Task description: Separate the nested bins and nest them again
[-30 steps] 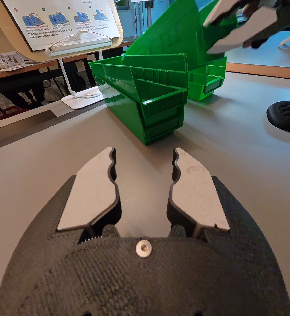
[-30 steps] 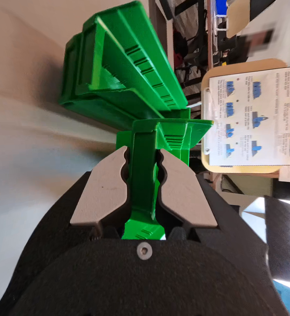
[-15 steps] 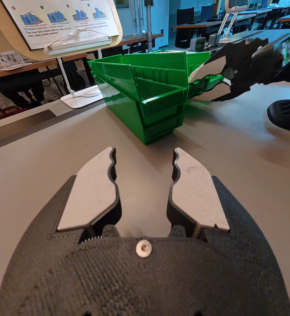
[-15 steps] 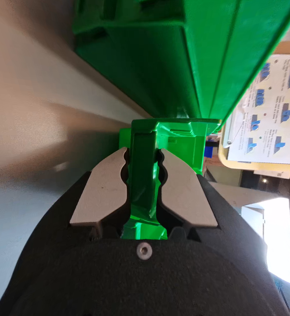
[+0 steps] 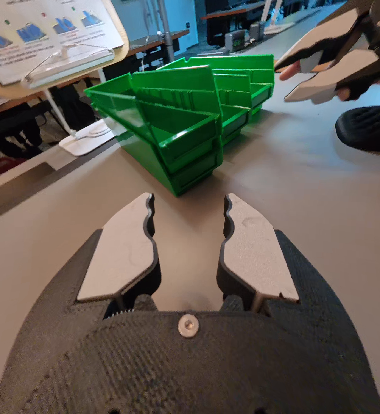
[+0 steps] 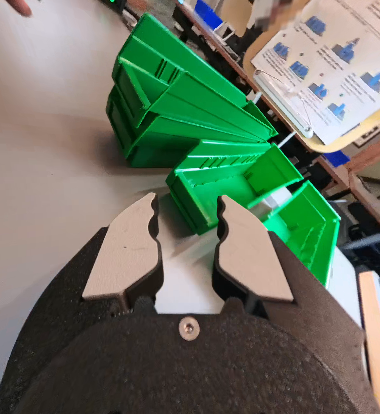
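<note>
On the grey worktop (image 5: 296, 201), a nested pair of green bins (image 5: 173, 139) sits ahead of our left claw (image 5: 188, 199), whose fingers stand apart and empty. Half a second ago our right claw (image 6: 186, 199) was clamped on a bin's end wall; now it is apart, and that released bin (image 6: 209, 197) rests just ahead of it, in a second pair. We judge separation half done.
</note>
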Demonstrator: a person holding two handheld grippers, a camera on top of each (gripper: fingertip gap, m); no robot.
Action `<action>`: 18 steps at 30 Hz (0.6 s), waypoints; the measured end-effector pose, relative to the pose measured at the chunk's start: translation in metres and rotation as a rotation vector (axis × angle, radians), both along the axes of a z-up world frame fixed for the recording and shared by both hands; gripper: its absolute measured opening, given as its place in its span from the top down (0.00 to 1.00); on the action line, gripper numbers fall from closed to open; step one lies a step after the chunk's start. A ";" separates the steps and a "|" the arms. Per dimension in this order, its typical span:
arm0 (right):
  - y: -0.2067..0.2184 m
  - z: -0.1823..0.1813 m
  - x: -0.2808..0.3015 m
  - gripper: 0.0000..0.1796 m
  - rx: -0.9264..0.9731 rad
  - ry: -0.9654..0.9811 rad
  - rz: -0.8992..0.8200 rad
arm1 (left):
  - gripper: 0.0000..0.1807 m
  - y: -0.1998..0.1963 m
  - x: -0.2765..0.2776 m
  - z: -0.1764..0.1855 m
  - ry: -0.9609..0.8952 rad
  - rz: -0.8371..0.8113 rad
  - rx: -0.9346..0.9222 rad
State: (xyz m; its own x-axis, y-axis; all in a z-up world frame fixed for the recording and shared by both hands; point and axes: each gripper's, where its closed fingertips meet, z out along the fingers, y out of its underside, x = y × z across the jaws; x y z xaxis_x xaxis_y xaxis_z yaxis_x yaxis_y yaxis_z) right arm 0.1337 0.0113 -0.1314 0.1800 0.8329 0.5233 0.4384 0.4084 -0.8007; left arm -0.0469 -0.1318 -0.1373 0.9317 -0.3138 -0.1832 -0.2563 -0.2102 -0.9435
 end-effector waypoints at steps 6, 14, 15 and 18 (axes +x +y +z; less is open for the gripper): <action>0.000 0.003 0.062 0.73 -0.108 0.140 -0.119 | 0.71 0.039 0.031 0.024 0.346 -0.142 -0.029; 0.004 0.000 0.088 0.74 -0.186 0.274 -0.163 | 0.75 0.112 0.043 -0.012 0.777 -0.264 -0.327; 0.005 0.001 0.088 0.74 -0.189 0.282 -0.162 | 0.76 0.118 0.039 -0.018 0.820 -0.251 -0.359; 0.006 0.000 0.086 0.74 -0.201 0.287 -0.151 | 0.81 0.126 0.038 -0.032 0.854 -0.222 -0.424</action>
